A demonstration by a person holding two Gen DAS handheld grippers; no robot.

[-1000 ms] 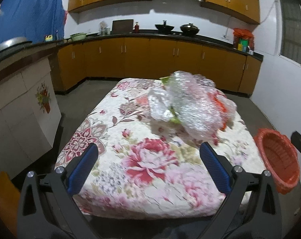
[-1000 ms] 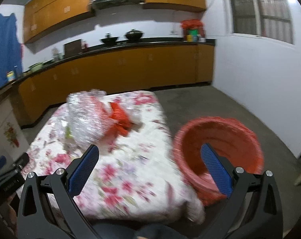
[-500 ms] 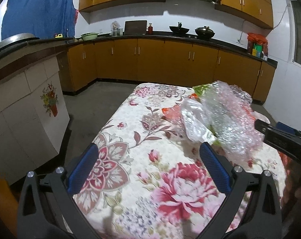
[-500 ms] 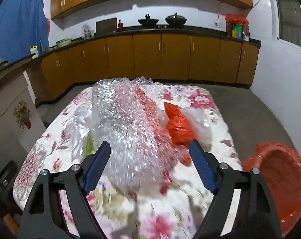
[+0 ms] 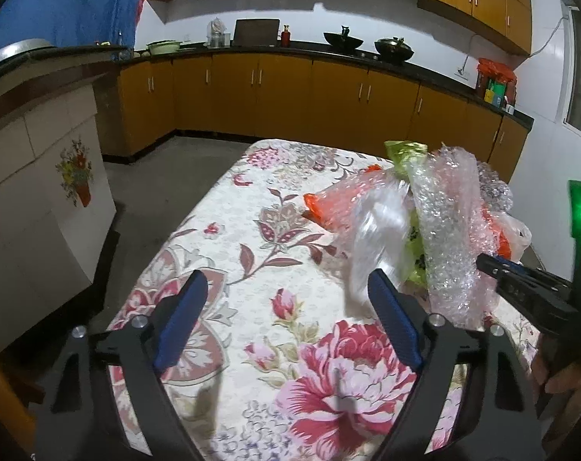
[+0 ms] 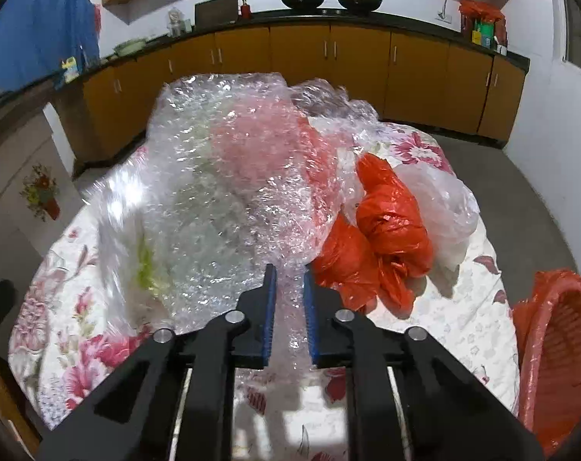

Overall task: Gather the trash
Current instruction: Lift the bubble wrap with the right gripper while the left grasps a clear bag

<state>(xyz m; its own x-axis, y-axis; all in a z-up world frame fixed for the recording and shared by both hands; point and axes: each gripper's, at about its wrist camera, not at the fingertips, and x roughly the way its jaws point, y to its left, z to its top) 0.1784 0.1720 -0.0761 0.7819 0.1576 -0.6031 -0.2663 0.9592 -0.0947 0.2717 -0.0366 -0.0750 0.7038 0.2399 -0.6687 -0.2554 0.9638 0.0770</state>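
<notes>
A big sheet of clear bubble wrap [image 6: 229,176] lies crumpled on the flowered table [image 6: 444,319], over a green wrapper and other plastic. My right gripper [image 6: 288,272] is shut on the bubble wrap's near edge. Orange plastic bags [image 6: 386,226] and a clear bag [image 6: 444,207] lie just right of it. In the left wrist view the bubble wrap [image 5: 447,230] stands up at the right, with the right gripper's fingers [image 5: 520,280] against it. My left gripper [image 5: 286,315] is open and empty over the tablecloth, left of the pile.
An orange-red basket [image 6: 559,357] stands off the table's right edge. Kitchen cabinets [image 5: 290,100] run along the far wall and a tiled counter [image 5: 40,176] is at the left. Grey floor surrounds the table.
My right gripper moved in to the pile and shut on the bubble wrap's edge. My left gripper swung left and closer over the table, still open.
</notes>
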